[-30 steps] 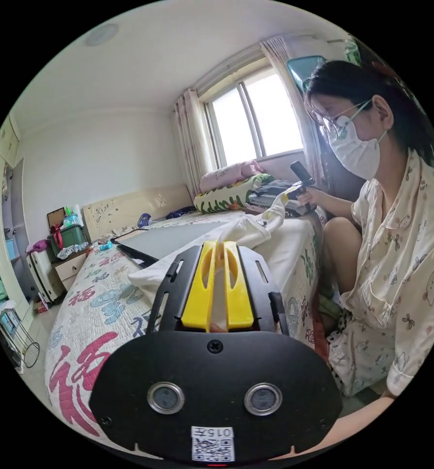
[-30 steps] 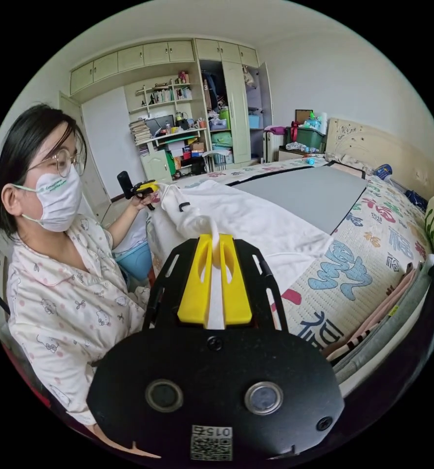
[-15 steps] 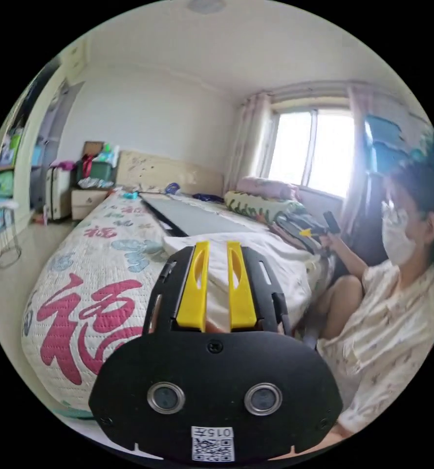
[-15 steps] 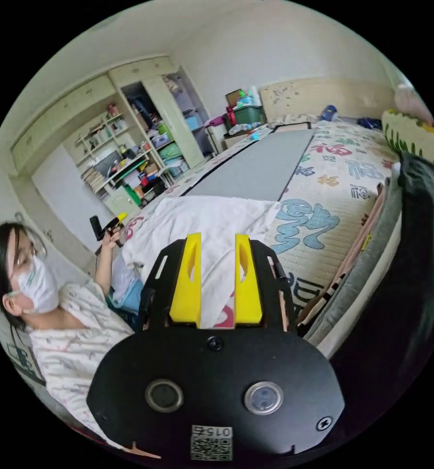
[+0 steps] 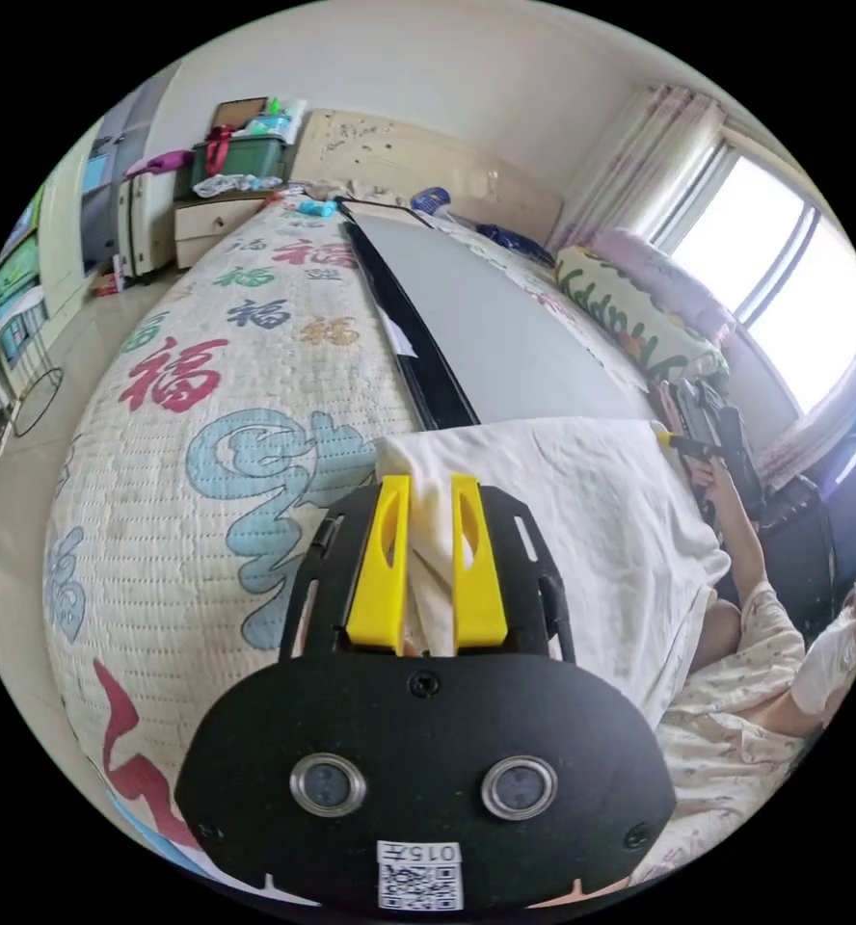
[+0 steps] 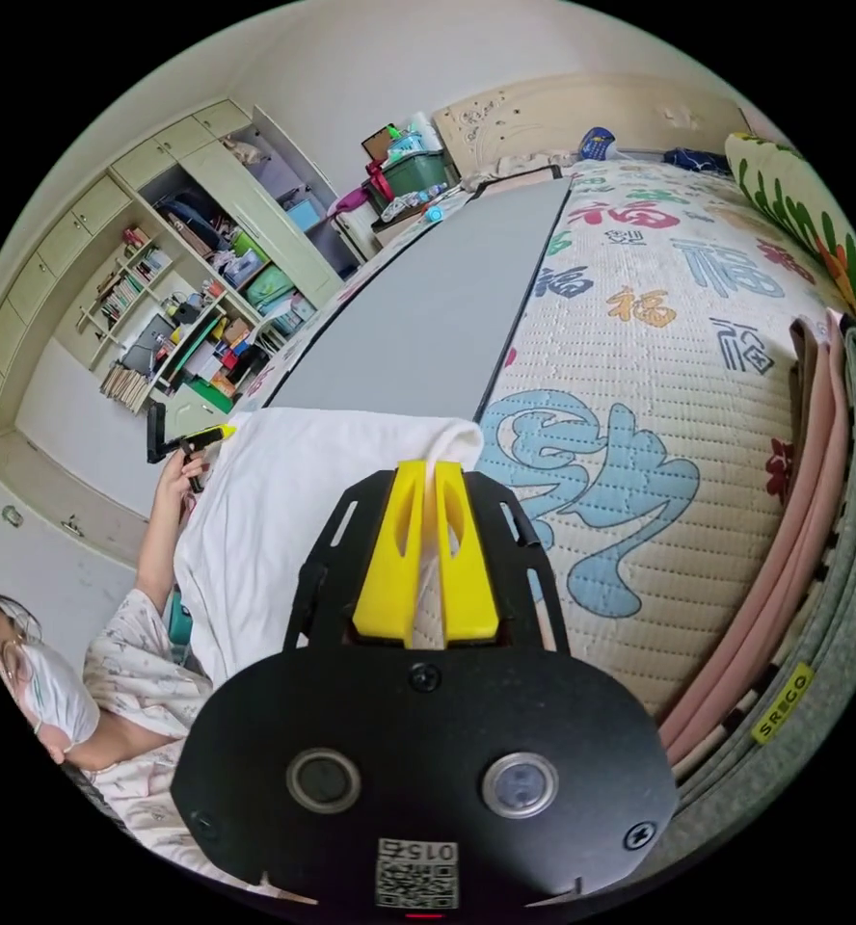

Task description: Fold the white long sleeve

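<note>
A bed with a cream quilt printed in red, blue and orange characters takes up most of the room, and a grey mat lies along its middle. At the far end stands a pale headboard, with a nightstand beside it bearing a green box. Bright daylight enters through a curtained window. Pale green cupboards and crowded open shelves line one wall.
</note>
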